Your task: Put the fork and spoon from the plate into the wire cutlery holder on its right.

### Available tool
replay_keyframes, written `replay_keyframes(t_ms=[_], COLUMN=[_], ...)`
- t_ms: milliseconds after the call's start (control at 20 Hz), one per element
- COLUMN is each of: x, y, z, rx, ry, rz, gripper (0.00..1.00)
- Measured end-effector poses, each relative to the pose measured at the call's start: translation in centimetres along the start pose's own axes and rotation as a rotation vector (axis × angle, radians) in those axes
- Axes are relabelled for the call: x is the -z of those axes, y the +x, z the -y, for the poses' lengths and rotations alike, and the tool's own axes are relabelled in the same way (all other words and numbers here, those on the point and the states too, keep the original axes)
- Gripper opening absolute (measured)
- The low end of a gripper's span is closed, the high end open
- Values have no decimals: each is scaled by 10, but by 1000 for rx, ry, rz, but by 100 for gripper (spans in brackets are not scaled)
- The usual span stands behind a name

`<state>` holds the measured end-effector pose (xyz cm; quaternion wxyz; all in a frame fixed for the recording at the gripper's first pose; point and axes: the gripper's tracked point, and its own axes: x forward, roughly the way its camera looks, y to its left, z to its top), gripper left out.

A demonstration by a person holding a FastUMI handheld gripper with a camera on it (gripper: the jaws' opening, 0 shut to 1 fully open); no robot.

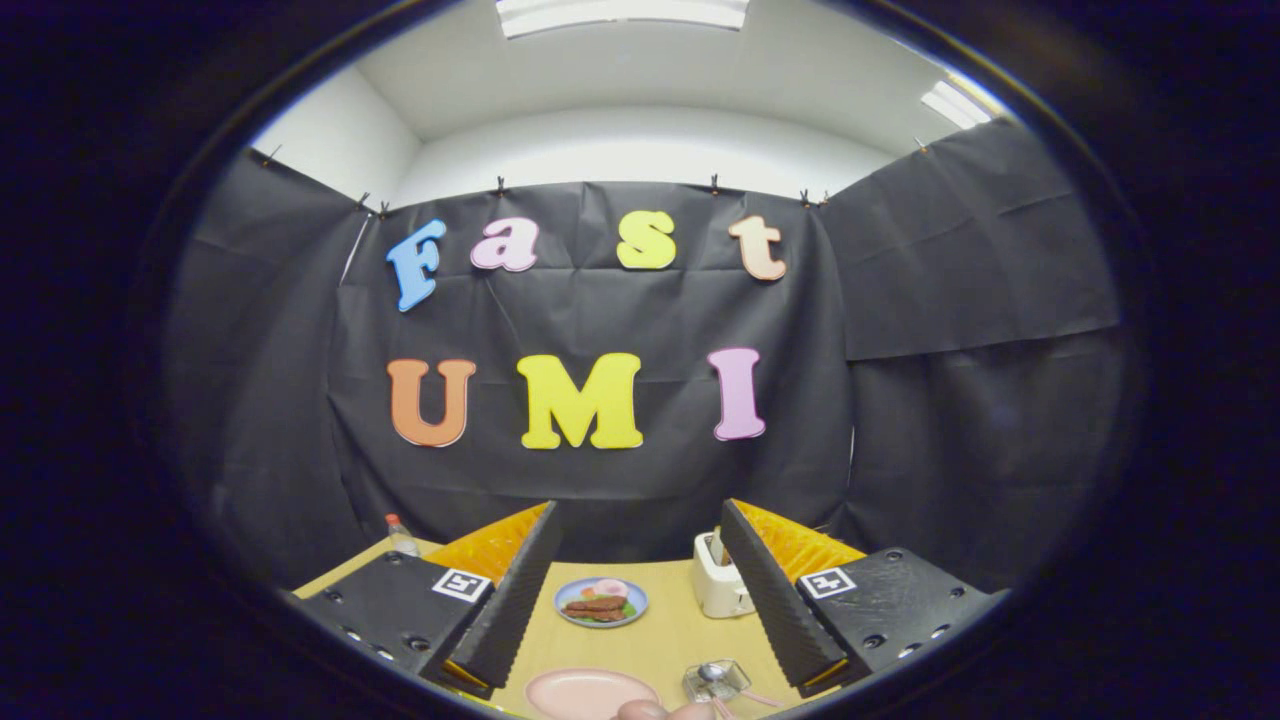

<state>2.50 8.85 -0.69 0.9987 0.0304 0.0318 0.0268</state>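
My gripper [638, 530] is open, its fingers spread wide above the wooden table [670, 630], with nothing held between them. Below and near me lies a pink plate [585, 692]; I see no cutlery on the part of it that shows. Just right of the plate stands the small wire cutlery holder [716, 684]. A spoon [712, 672] shows its metal bowl at the holder, and a thin pink handle reaches out to the right. The fork is too small to make out.
Beyond the fingers sits a blue plate of food [601, 602], with a white toaster [720, 585] to its right by the right finger. A small bottle [401, 535] stands at the table's far left. A person's fingertips [662, 711] show beside the pink plate.
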Motion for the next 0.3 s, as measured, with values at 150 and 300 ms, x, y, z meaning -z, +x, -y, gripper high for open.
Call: replay_keyframes(t_ms=[150,300], x=[4,-3], y=[1,0], z=[0,0], rx=[3,3], ry=[-1,-7], rz=[-12,7], gripper=[96,96])
